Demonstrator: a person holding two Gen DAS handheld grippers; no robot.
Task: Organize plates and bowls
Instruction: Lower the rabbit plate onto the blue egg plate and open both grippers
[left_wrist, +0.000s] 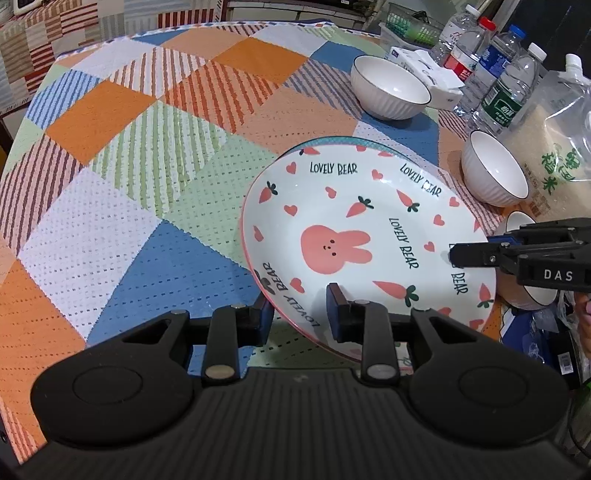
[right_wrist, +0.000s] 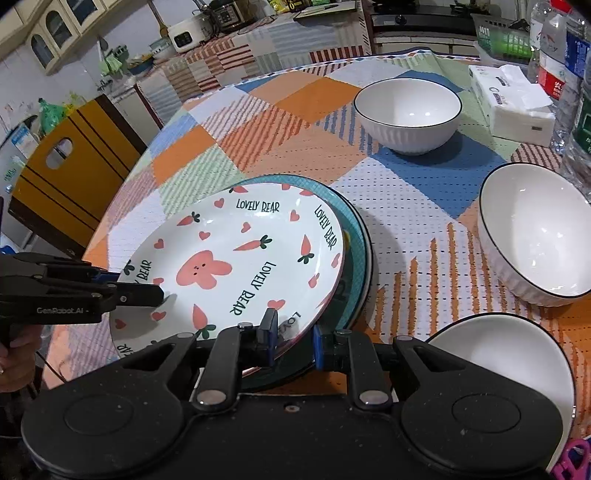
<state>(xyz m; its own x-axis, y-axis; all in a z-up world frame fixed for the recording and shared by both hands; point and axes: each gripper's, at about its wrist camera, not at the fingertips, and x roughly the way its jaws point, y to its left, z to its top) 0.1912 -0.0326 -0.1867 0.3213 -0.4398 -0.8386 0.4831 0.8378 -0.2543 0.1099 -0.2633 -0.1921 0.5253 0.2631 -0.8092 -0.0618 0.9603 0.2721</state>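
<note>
A white plate with a pink rabbit, carrots and "LOVELY BEAR" lettering (left_wrist: 354, 236) (right_wrist: 236, 258) is tilted over a teal plate (right_wrist: 354, 258) on the patchwork tablecloth. My left gripper (left_wrist: 299, 314) straddles the near rim of the rabbit plate, jaws a plate-rim's width apart. My right gripper (right_wrist: 293, 341) is shut on the opposite rim; it shows in the left wrist view (left_wrist: 458, 254) at the right. Three white ribbed bowls with dark rims stand nearby: a far one (right_wrist: 408, 114) (left_wrist: 389, 86), a right one (right_wrist: 535, 236) (left_wrist: 495, 168), a near one (right_wrist: 506, 362).
Water bottles (left_wrist: 491, 70), a tissue pack (right_wrist: 511, 105) and a bag of rice (left_wrist: 554, 147) stand at the table's right side. A green basket (right_wrist: 504, 35) sits behind. A yellow chair (right_wrist: 70, 162) stands off the table's left edge. Patchwork cloth (left_wrist: 129, 184) covers the table.
</note>
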